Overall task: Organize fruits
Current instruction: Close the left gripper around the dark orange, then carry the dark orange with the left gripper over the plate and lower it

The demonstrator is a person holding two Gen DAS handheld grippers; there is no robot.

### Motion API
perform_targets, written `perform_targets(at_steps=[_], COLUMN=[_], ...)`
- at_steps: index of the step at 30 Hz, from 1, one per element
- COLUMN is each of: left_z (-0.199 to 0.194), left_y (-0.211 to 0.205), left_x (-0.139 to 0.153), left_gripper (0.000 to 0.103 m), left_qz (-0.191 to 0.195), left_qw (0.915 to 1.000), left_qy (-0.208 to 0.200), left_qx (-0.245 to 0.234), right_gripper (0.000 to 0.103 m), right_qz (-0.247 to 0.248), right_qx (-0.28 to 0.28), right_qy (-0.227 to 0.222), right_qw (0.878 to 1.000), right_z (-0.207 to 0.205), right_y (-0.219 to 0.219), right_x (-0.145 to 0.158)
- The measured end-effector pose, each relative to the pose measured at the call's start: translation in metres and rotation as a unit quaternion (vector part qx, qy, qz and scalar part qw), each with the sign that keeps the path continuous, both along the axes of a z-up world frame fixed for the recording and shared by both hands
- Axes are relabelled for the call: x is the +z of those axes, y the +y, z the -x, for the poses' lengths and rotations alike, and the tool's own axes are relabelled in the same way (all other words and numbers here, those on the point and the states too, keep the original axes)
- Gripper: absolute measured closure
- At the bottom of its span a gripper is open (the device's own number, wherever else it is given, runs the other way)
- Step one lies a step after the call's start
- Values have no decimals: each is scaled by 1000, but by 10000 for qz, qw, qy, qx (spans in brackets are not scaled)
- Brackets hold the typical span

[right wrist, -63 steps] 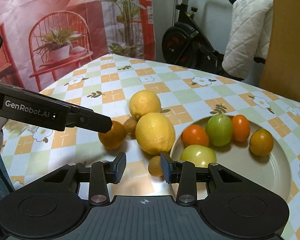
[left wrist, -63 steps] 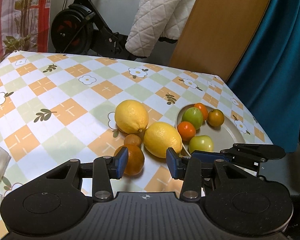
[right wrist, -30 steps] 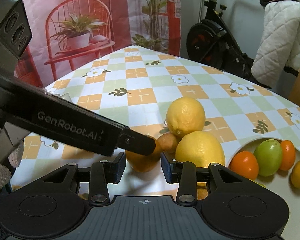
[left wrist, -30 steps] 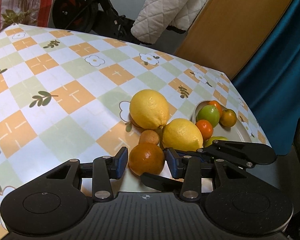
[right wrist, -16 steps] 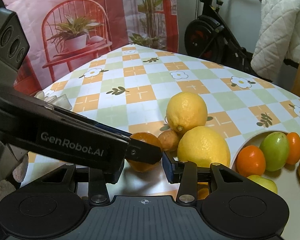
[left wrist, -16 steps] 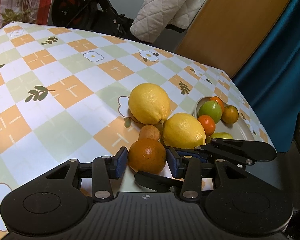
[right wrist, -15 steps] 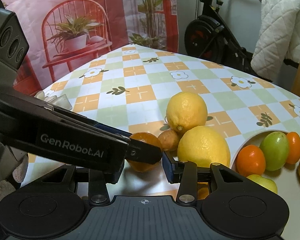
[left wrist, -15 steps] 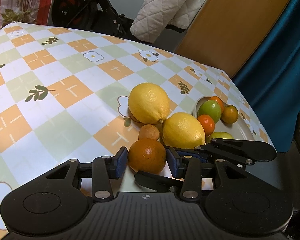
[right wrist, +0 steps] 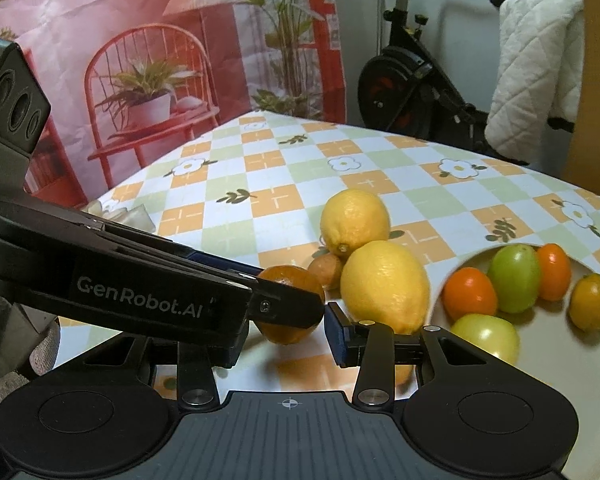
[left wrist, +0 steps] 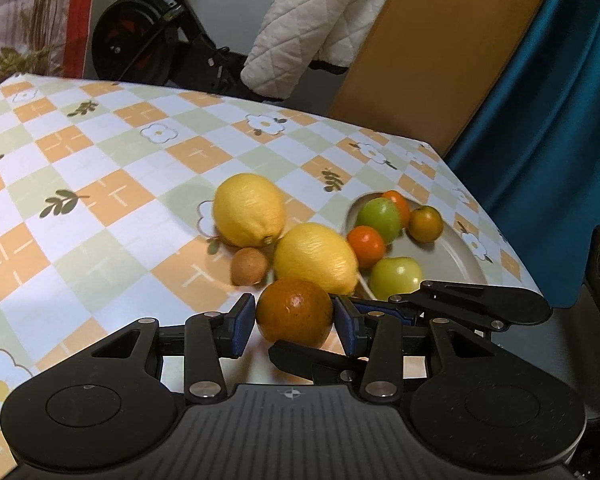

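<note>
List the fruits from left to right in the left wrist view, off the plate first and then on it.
Off the plate: far lemon, small brown fruit, orange between the left gripper pads, near lemon. On the plate: near small orange fruit, dark orange fruit farthest right.

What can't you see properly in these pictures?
- Right gripper: in the right wrist view, the left gripper's arm covers its left finger.
- Orange: in the left wrist view, its underside is hidden, so whether it's lifted is unclear.
- Plate: the right wrist view's edge cuts it off.
</note>
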State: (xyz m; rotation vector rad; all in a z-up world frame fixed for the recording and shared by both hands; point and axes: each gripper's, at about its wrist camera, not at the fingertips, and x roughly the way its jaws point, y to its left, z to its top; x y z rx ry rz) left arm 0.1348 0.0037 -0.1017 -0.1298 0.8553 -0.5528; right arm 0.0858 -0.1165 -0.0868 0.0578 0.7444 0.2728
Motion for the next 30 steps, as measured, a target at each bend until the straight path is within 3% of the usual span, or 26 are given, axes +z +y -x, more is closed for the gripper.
perform_targets(at_steps=[16, 30], left_z=[8, 0], left_y=[-46, -103], left_x=[29, 43], left_gripper=[57, 57], left_qz=[-211, -381], left_qw=[9986, 9943], left_qy=[-384, -594], left_qx=[-296, -803], right_gripper=[65, 65], right_qz=[-232, -485], right_qx=[-538, -1200], right_qy=[-428, -717], right_qw=[9974, 9890], right_z=[22, 35], right_y=[-42, -104], right_x=[22, 28])
